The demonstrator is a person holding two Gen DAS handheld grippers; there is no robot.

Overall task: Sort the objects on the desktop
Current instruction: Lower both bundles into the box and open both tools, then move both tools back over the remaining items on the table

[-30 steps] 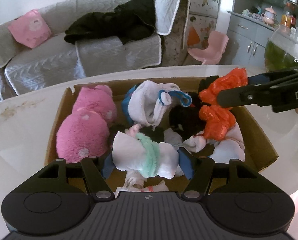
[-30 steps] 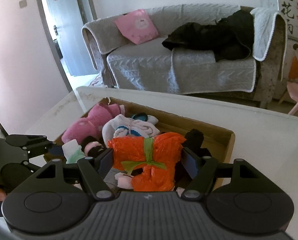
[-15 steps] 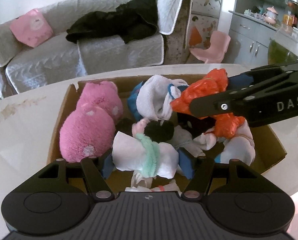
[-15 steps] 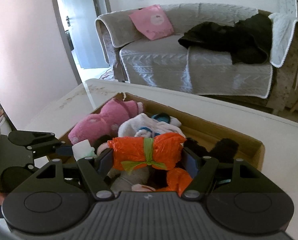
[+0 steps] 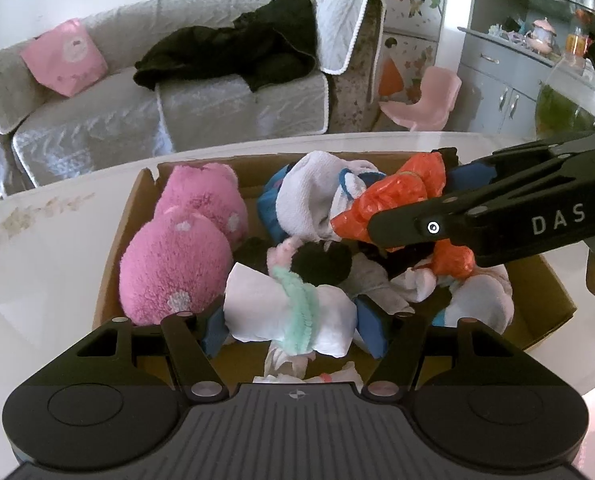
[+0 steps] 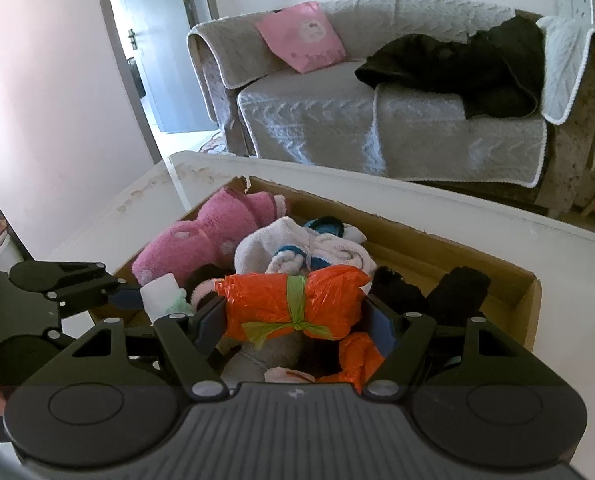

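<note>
The left hand-held gripper (image 5: 290,320) is closed on a white cloth bundle (image 5: 257,312) tied round its middle with a mint-green fuzzy band (image 5: 301,312), its blue pads pressing the bundle's two ends just above the near edge of the cardboard box (image 5: 115,240). The right hand-held gripper (image 6: 295,316) is clamped on an orange plastic bundle (image 6: 265,306) bound with a green tie (image 6: 295,300), held over the box's middle; from the left wrist view this gripper reaches in from the right side, with the orange bundle showing past its black finger. The box sits on the white table (image 5: 45,264) and is full: a pink plush toy (image 5: 177,256) with white spots lies along its left side, a white-and-blue cloth roll (image 5: 309,196) sits toward the far wall, a black fuzzy item (image 5: 321,260) lies near the middle touching the held white bundle, and a second orange plastic piece (image 6: 357,354) lies below the right gripper's load. More pale cloth bundles (image 5: 481,300) crowd the right end. Beyond the table stands a grey sofa (image 6: 337,120) carrying a pink cushion (image 6: 301,36) and a heap of black clothing (image 6: 457,68).
</note>
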